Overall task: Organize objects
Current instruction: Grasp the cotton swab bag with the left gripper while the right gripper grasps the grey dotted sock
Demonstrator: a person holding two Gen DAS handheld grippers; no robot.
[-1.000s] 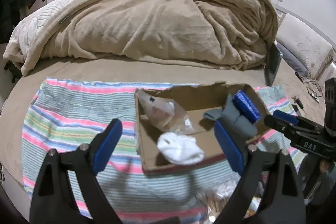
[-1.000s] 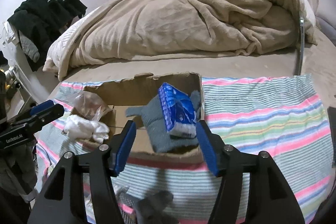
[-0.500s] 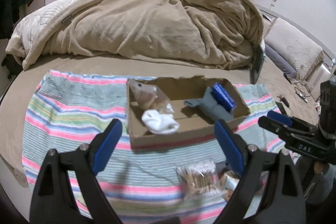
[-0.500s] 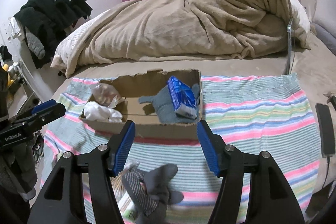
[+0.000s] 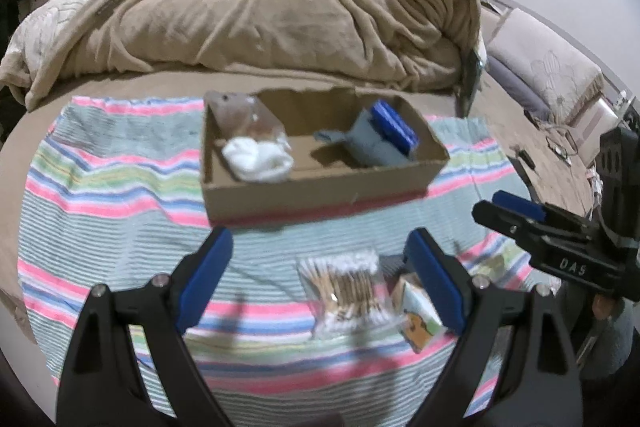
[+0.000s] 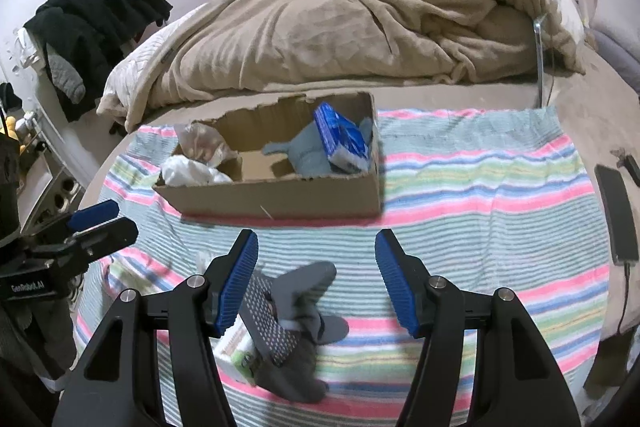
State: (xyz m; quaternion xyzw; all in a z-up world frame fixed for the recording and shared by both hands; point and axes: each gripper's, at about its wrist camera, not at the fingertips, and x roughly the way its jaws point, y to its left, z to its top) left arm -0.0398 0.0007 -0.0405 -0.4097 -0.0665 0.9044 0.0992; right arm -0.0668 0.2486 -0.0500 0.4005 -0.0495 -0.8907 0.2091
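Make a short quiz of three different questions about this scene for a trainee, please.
1. True or false: the blue pack lies inside the box.
2. What lies below the right hand-held gripper? A) grey socks B) a cup C) a book
3. Fill in: the cotton swabs lie on the striped ____.

Key: 1 true; 2 A, grey socks; 3 towel.

Bed (image 5: 132, 83): tan blanket (image 5: 260, 11), striped towel (image 5: 100, 187), probably phone (image 6: 616, 215).
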